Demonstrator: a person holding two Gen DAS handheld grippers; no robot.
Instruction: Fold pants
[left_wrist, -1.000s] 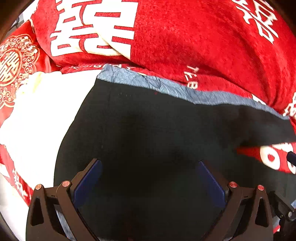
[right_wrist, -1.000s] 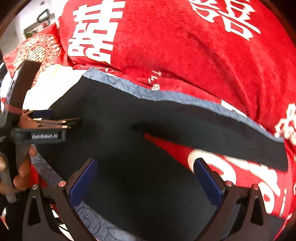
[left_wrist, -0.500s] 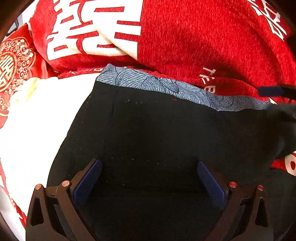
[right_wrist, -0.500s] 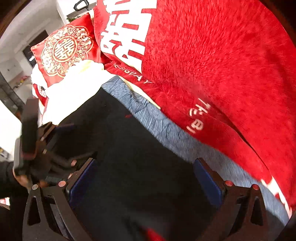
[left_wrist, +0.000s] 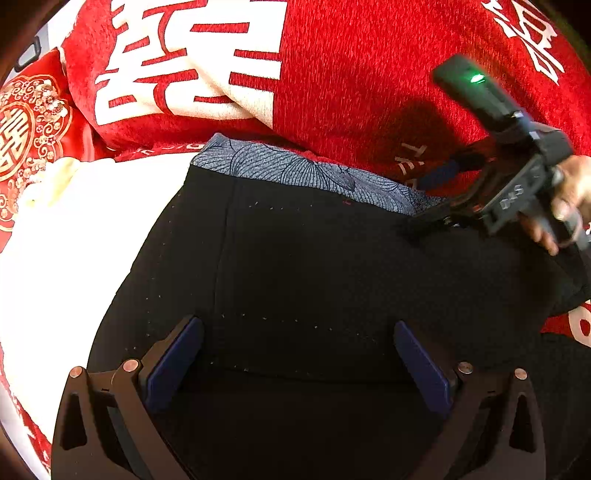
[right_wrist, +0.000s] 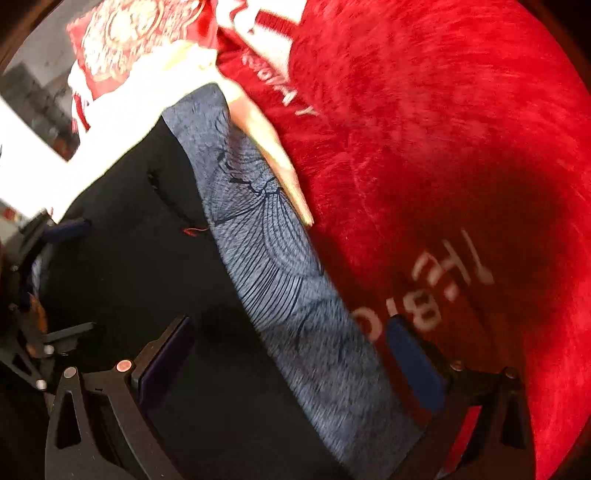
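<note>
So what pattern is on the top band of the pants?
The waistband is grey-blue with dark, fan-shaped line drawings, seen best in the right wrist view.

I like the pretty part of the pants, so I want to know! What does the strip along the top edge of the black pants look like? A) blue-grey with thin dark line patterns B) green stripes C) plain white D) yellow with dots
A: the band along the edge of the black pants is blue-grey with fine dark fan-like lines, next to the red blanket.

Motion-blurred right view, dark fisheye corners
</note>
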